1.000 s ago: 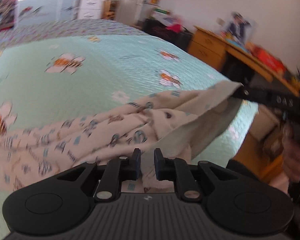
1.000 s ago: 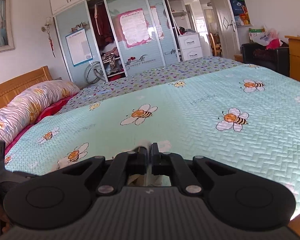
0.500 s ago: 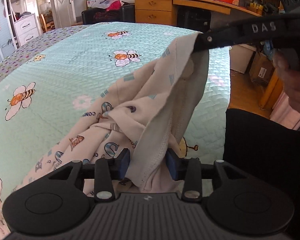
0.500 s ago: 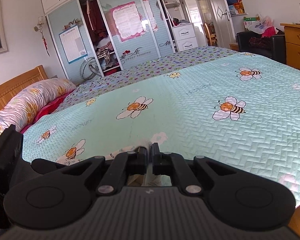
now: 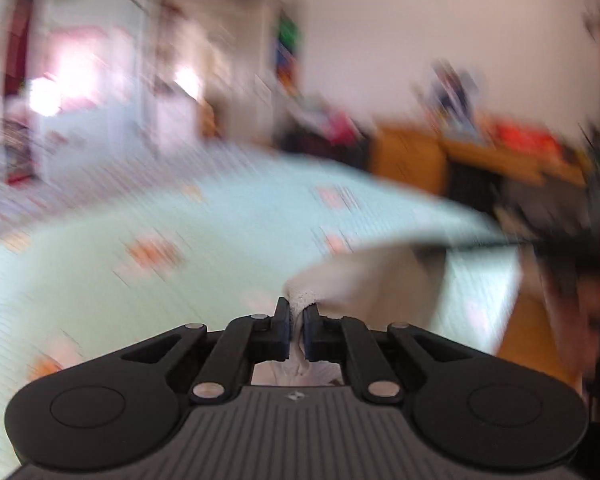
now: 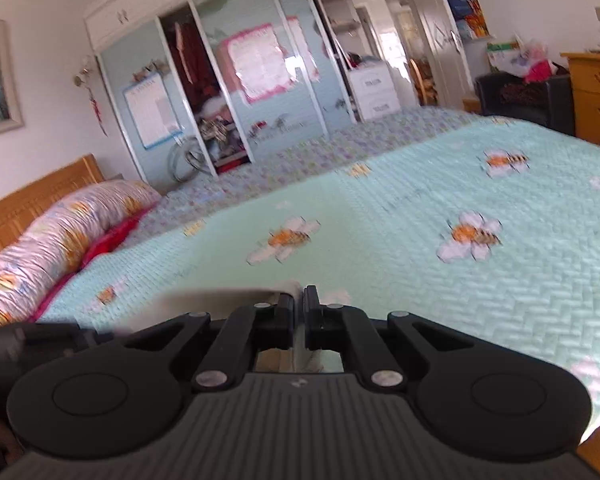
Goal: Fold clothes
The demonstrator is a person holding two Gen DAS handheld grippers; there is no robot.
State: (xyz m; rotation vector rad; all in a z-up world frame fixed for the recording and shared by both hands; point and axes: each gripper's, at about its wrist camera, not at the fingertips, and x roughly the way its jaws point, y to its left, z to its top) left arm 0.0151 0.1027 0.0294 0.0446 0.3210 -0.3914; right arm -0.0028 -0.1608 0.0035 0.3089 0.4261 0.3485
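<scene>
Both grippers point out across the bed [image 6: 440,280], tipped a little downward, side by side above its near edge. The left gripper [image 5: 296,320] is clamped on a bunched fold of the cloth [image 5: 364,280]: white fabric fills the narrow gap between its fingers [image 5: 282,328] and puffs out just past their tips. From there the cloth stretches to the right, lifted off the bed, to the thin black tip of the other tool at the right edge of the blurred left view. The right gripper [image 6: 299,322] has its jaws drawn nearly together, with pale cloth [image 6: 220,300] pinched in the slit between them and spreading to the left over its left finger [image 6: 286,320]. The bedspread is mint green with bees.
</scene>
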